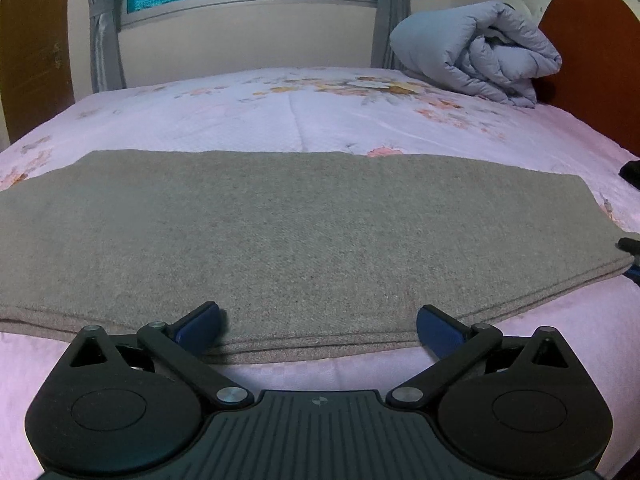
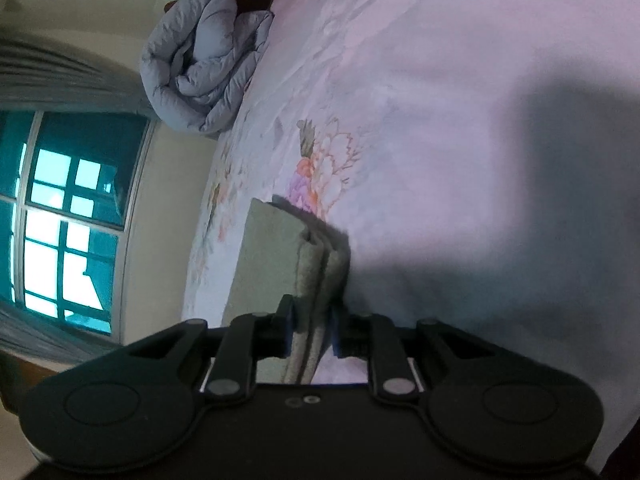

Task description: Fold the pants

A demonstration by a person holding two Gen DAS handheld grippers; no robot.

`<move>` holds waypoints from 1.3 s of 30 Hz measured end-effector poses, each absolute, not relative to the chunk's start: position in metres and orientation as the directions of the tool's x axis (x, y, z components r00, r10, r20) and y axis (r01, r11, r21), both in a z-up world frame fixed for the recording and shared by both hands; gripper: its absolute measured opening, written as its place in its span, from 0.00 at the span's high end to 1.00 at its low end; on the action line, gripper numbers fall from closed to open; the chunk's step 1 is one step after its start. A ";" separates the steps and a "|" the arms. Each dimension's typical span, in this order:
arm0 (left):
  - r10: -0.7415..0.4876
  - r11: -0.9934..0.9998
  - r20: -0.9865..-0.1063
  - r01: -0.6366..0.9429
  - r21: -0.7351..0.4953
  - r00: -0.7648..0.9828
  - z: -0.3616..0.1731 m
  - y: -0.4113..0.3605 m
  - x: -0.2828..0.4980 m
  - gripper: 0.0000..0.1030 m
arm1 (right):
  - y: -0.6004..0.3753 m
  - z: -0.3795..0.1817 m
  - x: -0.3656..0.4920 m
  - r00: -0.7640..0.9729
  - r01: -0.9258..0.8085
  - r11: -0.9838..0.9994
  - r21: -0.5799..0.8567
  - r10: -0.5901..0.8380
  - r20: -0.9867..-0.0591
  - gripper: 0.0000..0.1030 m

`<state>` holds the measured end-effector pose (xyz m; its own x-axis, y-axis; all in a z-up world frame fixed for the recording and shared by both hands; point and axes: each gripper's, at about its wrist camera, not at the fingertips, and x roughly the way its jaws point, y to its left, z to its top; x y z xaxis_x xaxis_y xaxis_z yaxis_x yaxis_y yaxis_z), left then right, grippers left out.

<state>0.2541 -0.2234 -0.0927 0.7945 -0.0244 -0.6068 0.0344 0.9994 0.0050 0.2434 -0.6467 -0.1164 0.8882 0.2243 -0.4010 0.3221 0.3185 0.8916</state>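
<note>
Left gripper [image 1: 318, 330] jaws apart at the near edge of the folded pants [image 1: 280, 232]; only the right view shows right gripper [image 2: 310, 330] clamped on the layered end; bed [image 1: 320, 120] beyond

I see the pants [image 1: 304, 232] as matt, felt-like grey-brown cloth with a slightly fuzzy nap. My left gripper [image 1: 318, 326] looks like matt black plastic with blue pads and dull metal pivots. The bedsheet [image 1: 320, 116] is smooth printed cloth, the duvet [image 1: 476, 52] puffy and quilted, the headboard [image 1: 596, 56] polished wood.
</note>
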 end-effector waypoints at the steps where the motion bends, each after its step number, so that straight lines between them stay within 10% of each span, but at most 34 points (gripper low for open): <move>1: -0.024 0.999 -0.606 0.033 0.004 0.795 -0.093 -0.224 0.254 0.00 | -0.647 -0.115 0.244 0.886 0.324 0.329 0.887 0.224 -0.406 0.92; 22: -0.069 0.997 -0.617 0.066 -0.028 0.784 -0.083 -0.213 0.255 0.00 | -0.608 -0.031 0.272 0.890 0.211 0.610 0.764 0.203 -0.408 0.94; 31: 0.071 0.976 -0.482 -0.161 -0.147 0.873 -0.016 -0.012 0.190 0.00 | -0.452 0.070 0.293 0.904 -0.095 0.852 0.515 0.290 -0.313 0.93; 39: 0.232 0.900 -0.471 -0.371 -0.226 0.851 -0.016 0.127 0.133 0.00 | -0.240 0.023 0.296 0.773 -0.376 0.869 0.321 0.485 -0.408 0.89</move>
<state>0.1327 0.1269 -0.0160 0.8508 0.2325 -0.4712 -0.3714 0.9005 -0.2263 0.2955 -0.2400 0.0227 0.7735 0.4853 -0.4078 -0.3759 0.8692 0.3213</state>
